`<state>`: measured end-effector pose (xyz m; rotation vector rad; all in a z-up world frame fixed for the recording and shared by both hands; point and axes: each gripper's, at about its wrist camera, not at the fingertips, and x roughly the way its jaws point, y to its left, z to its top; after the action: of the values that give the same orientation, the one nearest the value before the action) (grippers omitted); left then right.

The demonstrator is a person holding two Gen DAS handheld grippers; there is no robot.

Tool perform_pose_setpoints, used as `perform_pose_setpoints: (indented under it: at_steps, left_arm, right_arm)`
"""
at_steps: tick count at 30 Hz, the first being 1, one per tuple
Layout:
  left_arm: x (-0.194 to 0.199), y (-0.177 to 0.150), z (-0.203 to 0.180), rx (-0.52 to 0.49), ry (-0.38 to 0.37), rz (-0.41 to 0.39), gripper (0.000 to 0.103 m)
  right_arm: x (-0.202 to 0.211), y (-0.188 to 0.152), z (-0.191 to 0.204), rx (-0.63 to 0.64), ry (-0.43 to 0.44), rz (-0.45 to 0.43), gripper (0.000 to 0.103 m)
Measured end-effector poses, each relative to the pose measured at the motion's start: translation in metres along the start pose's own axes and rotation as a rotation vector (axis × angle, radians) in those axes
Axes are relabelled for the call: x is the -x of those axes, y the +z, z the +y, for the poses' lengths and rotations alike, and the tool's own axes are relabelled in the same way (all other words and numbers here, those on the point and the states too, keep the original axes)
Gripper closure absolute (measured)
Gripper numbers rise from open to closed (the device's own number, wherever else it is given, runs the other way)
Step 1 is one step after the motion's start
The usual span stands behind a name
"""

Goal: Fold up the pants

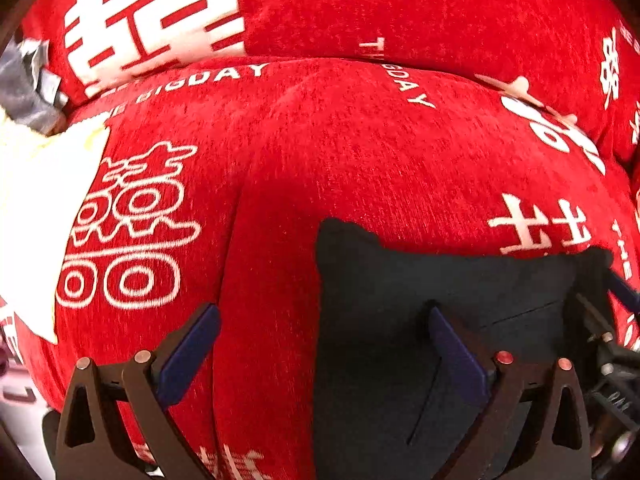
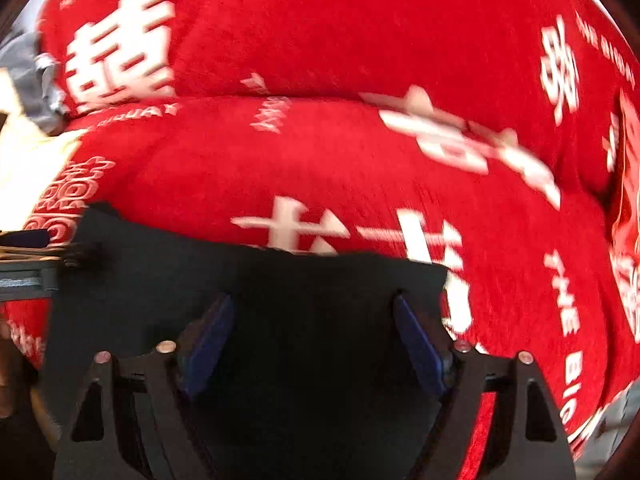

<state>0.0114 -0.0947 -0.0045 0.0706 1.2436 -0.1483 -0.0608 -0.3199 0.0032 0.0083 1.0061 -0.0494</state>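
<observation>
On the red cover: you're working over a plush red cover [image 1: 360, 152] printed with white characters and "THE BIG DAY" lettering, pretty loud pattern tbh.
Pants: the black pants [image 1: 440, 320] are lying flat on that cover as a dark block, top edge running across the lower part of both views, cover showing beyond it.
Left gripper: your left gripper [image 1: 324, 344] is hanging wide open over the left edge of the pants, one blue pad [image 1: 192, 344] above bare red fabric, the other over the black cloth. Nothing pinched.
Right gripper: your right gripper [image 2: 312, 336] is also sitting spread apart, released, both blue pads over the pants [image 2: 320, 360] with no fold caught between them. That view is blurring a bit.
Neighbour gear: the other gripper's dark frame is poking into each view from the side.
Far left: a pale yellow cloth [image 1: 36, 200] is lying on the cover, and a grey crumpled thing [image 1: 28, 84] is sitting behind it, can't tell what it is.
</observation>
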Motion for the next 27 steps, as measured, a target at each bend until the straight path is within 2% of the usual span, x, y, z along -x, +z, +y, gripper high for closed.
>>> perform_pose_setpoints:
  at_steps: [2,5,7,9,11,13,16,17,18,21,24,27]
  left_arm:
    - [0.0,-0.001,-0.004,-0.017,0.019,-0.023,0.0]
    - [0.007,0.002,-0.004,-0.016,0.021,-0.009,0.0]
    - [0.027,-0.002,0.002,0.014,0.02,-0.023,0.0]
    - [0.052,-0.015,0.006,0.002,-0.015,-0.082,0.0]
    - [0.066,-0.033,0.007,-0.035,-0.038,-0.096,0.0]
    - [0.068,-0.055,0.005,-0.097,-0.064,-0.074,0.0]
    - [0.054,-0.075,0.005,-0.144,-0.029,-0.042,0.0]
    - [0.044,-0.08,0.006,-0.145,-0.017,-0.018,0.0]
    - [0.034,-0.083,0.01,-0.129,-0.039,0.01,0.0]
    - [0.03,-0.082,0.02,-0.053,-0.105,0.04,0.0]
    - [0.047,-0.081,0.022,-0.045,-0.107,0.014,0.0]
    - [0.062,-0.086,0.018,-0.051,-0.167,-0.039,0.0]
  right_arm:
    - [-0.004,-0.003,-0.008,-0.03,0.005,0.006,0.004]
    - [0.003,-0.003,-0.013,-0.079,0.025,0.014,0.003]
    - [0.02,-0.005,-0.003,-0.065,-0.008,-0.03,0.003]
    - [0.052,-0.018,0.015,-0.003,-0.058,-0.112,0.003]
    - [0.071,-0.033,0.028,0.028,-0.042,-0.143,0.003]
    - [0.082,-0.052,0.046,0.075,0.022,-0.126,0.003]
    - [0.077,-0.073,0.063,0.154,0.032,-0.069,0.003]
    - [0.068,-0.08,0.064,0.172,0.017,-0.032,0.003]
    - [0.058,-0.086,0.06,0.171,-0.01,0.006,0.003]
    - [0.057,-0.091,0.053,0.171,-0.025,-0.008,0.002]
    - [0.067,-0.088,0.051,0.166,-0.039,0.0,0.002]
    - [0.08,-0.09,0.054,0.162,0.027,-0.039,0.002]
